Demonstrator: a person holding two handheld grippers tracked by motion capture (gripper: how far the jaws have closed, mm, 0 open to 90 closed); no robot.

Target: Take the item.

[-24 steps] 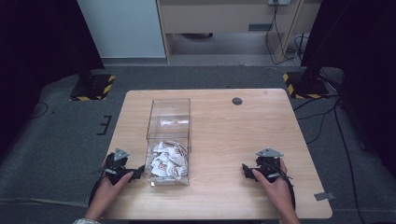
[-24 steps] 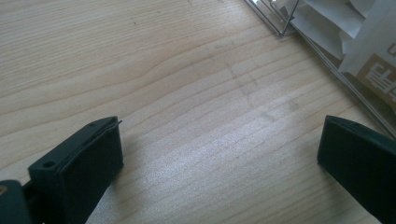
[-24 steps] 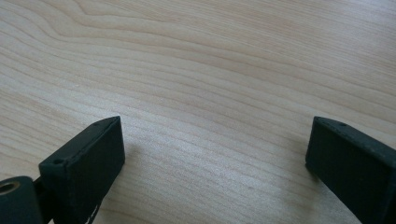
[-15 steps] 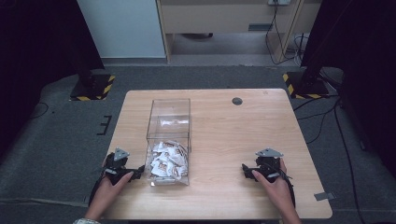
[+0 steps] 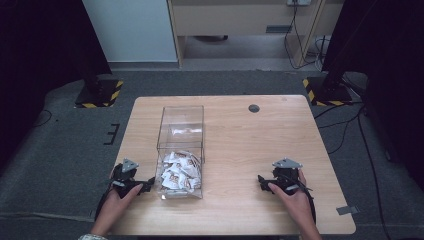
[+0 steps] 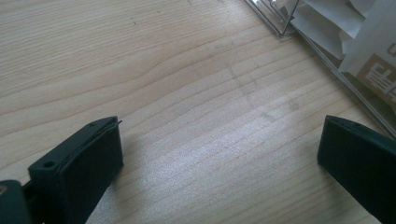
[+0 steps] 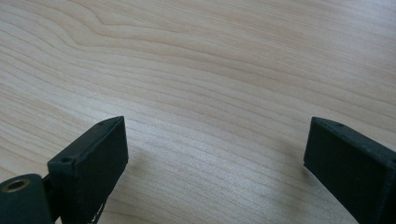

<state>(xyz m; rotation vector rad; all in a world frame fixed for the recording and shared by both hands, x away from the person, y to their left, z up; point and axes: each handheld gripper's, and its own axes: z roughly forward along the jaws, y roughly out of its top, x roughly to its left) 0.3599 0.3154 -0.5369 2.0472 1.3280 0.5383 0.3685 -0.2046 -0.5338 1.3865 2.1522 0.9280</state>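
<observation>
Now we rest both grippers low on the wooden surface (image 5: 240,130): the left gripper (image 5: 146,184) just beside the clear box (image 5: 181,122) of white packets (image 5: 179,172), fingers spread and empty; the right gripper (image 5: 262,180) well apart, fingers spread too.

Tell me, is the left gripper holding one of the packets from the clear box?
No. The left gripper is open over bare table, and the packets lie inside the clear box.
</observation>
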